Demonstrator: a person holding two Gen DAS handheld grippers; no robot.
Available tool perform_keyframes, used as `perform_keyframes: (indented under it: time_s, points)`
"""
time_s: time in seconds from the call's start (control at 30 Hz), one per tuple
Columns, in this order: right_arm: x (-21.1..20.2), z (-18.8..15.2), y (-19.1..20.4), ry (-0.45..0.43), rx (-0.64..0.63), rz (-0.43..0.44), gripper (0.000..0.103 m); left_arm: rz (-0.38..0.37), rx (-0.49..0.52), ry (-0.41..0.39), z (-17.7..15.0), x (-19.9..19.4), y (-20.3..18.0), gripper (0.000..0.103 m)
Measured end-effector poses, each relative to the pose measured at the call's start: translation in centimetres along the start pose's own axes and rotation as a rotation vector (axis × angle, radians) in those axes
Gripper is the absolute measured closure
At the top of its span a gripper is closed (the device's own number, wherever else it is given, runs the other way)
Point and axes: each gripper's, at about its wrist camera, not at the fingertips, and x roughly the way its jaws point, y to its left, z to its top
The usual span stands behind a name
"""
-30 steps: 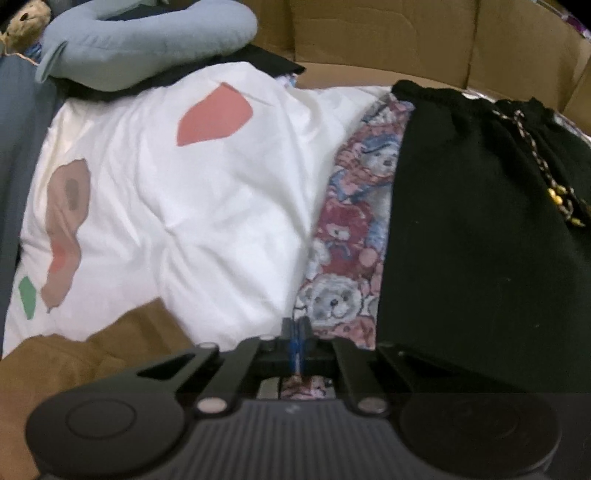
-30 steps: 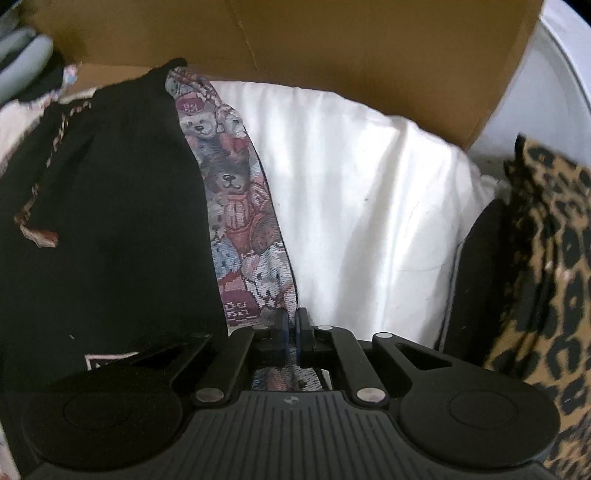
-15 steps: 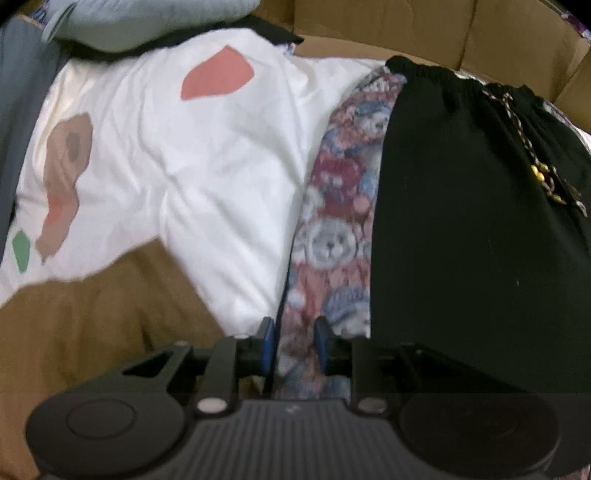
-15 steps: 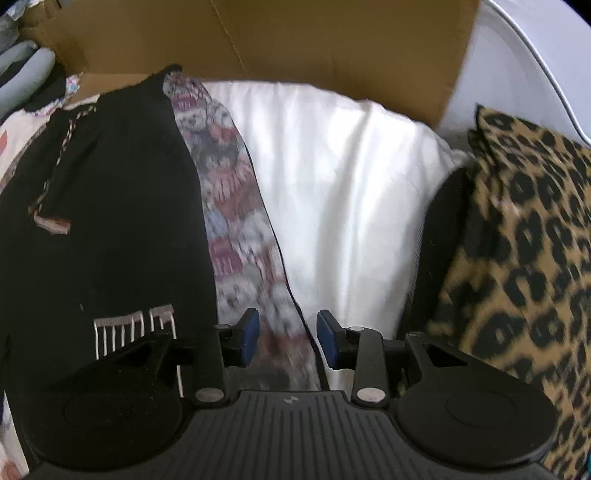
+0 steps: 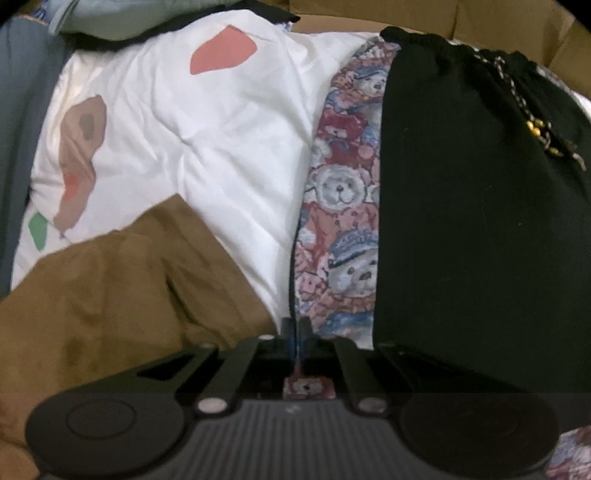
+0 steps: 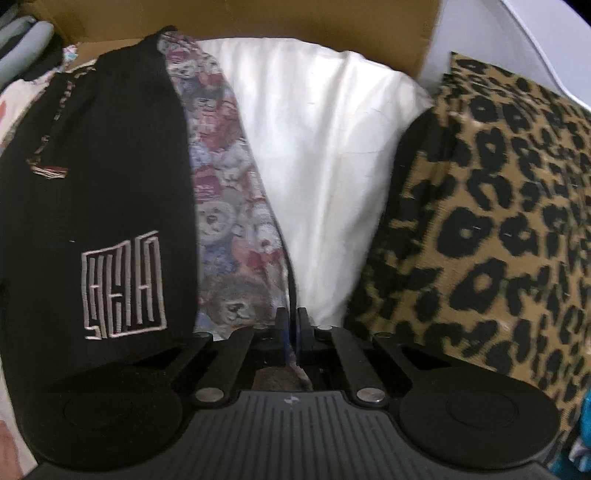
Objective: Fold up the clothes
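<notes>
A teddy-bear print cloth (image 5: pixel 343 206) lies on a white bedspread (image 5: pixel 207 122), with black shorts (image 5: pixel 480 206) lying on top of it. My left gripper (image 5: pixel 295 326) is shut on the left edge of the bear cloth. In the right wrist view the same bear cloth (image 6: pixel 229 206) runs beside the black shorts (image 6: pixel 103 177), which carry a white embroidered logo. My right gripper (image 6: pixel 292 319) is shut on the right edge of the bear cloth.
A brown garment (image 5: pixel 122 295) lies at the lower left. A leopard-print cushion (image 6: pixel 491 221) sits at the right. Cardboard walls (image 6: pixel 258 18) stand behind. A blue-grey pillow (image 5: pixel 122 18) and dark fabric lie at the far left.
Both grippers opened half a second ago, shifted nearer along the bear cloth's edges, and have now shut on it again.
</notes>
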Motion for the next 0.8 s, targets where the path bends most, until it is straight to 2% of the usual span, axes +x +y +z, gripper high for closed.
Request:
perform_keyframes:
  time_s: [0.13,0.2,0.23,0.3,0.5,0.57,0.63,0.8]
  points:
    - [-0.1,-0.8,-1.0,-0.017,0.050,0.006,0.099,-0.008,-0.006,0.003,-0.5,-0.5,-0.2,0.094]
    - [-0.8,-1.3,-1.4,-0.033,0.075,0.012,0.092,-0.015,-0.012,0.004,-0.8,-1.0,-0.3,0.082]
    - [-1.3,-1.7,-1.5,-0.040,0.077,0.008,0.083,-0.013,-0.010,0.003,-1.2,-1.3,-0.4,0.081]
    - [-2.3,-2.6,-1.8,-0.060,0.092,0.015,0.077,-0.005,-0.019,-0.003,-1.9,-2.0,-0.4,0.081]
    - [-6.0,-5.5,-0.6,-0.155,0.097,-0.005,0.071,0.028,-0.073,-0.060,-4.2,-5.5,-0.7,0.080]
    - [-7.0,-6.4,0.5,-0.185,0.099,0.009,0.066,0.004,-0.097,-0.079,-5.0,-6.5,-1.3,0.079]
    - [-7.4,-7.2,1.5,-0.205,0.113,0.036,0.066,-0.009,-0.119,-0.093,-5.8,-7.3,-2.2,0.072]
    - [-6.8,-8.2,4.3,-0.189,0.099,0.071,0.066,-0.066,-0.178,-0.115,-7.7,-8.5,-4.4,0.071]
